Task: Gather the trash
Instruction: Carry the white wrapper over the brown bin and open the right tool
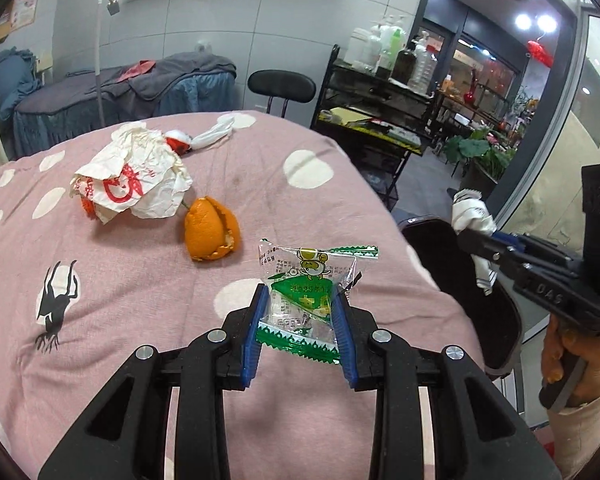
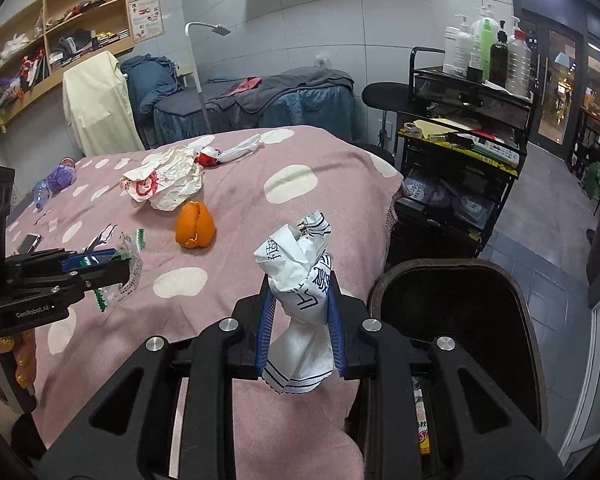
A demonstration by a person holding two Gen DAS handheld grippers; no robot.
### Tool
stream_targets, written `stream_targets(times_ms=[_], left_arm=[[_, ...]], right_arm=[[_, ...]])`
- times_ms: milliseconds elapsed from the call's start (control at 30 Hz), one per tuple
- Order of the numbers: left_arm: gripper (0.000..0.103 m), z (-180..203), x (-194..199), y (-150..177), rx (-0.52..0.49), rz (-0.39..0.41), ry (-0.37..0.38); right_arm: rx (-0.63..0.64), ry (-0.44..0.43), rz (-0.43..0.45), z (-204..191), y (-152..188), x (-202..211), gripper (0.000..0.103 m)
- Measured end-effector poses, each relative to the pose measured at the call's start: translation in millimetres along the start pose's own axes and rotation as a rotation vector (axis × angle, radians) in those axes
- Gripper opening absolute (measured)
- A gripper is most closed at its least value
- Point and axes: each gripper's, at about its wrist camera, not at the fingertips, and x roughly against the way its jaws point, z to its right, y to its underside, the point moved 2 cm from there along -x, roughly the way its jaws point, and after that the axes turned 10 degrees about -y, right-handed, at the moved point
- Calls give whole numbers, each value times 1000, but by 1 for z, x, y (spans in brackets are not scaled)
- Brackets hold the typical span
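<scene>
My left gripper (image 1: pixel 300 300) is shut on a clear and green snack wrapper (image 1: pixel 306 280), held just above the pink spotted bed cover (image 1: pixel 260 184). My right gripper (image 2: pixel 300 304) is shut on a crumpled white paper wrapper (image 2: pixel 302 276) with dark print, at the bed's right edge beside the dark trash bin (image 2: pixel 380 292). An orange peel (image 1: pixel 212 232) and a crumpled white bag with red print (image 1: pixel 132 176) lie on the cover. Farther back lies a knotted white and red bag (image 1: pixel 196 140). The peel (image 2: pixel 194 226) and the printed bag (image 2: pixel 164 180) show in the right wrist view too.
A black cart (image 2: pixel 460 152) with bottles stands right of the bed, and a black stool (image 1: pixel 282 86) behind it. A phone (image 2: pixel 28 243) and a purple plastic bottle (image 2: pixel 56 182) lie at the cover's left side. The bin also shows in the left wrist view (image 1: pixel 440 264).
</scene>
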Motion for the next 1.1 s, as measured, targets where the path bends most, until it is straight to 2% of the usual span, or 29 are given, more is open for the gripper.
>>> stream_targets(times_ms=[233, 567, 767, 1000, 1067, 1100], left_arm=[[31, 35, 8, 5, -30, 17, 59], [31, 86, 2, 5, -88, 14, 138], [31, 109, -4, 3, -108, 4, 170], [31, 140, -8, 1, -156, -3, 195], [31, 147, -10, 1, -170, -6, 200], [31, 150, -11, 1, -175, -11, 204]], right_arm=[[-82, 43, 4, 27, 24, 20, 25], [-218, 144, -3, 86, 64, 44, 25], [-286, 209, -46, 121, 89, 36, 25], [-346, 239, -103, 147, 112, 15, 26], [-362, 235, -111, 151, 118, 10, 33], [-370, 231, -114, 152, 121, 9, 40]])
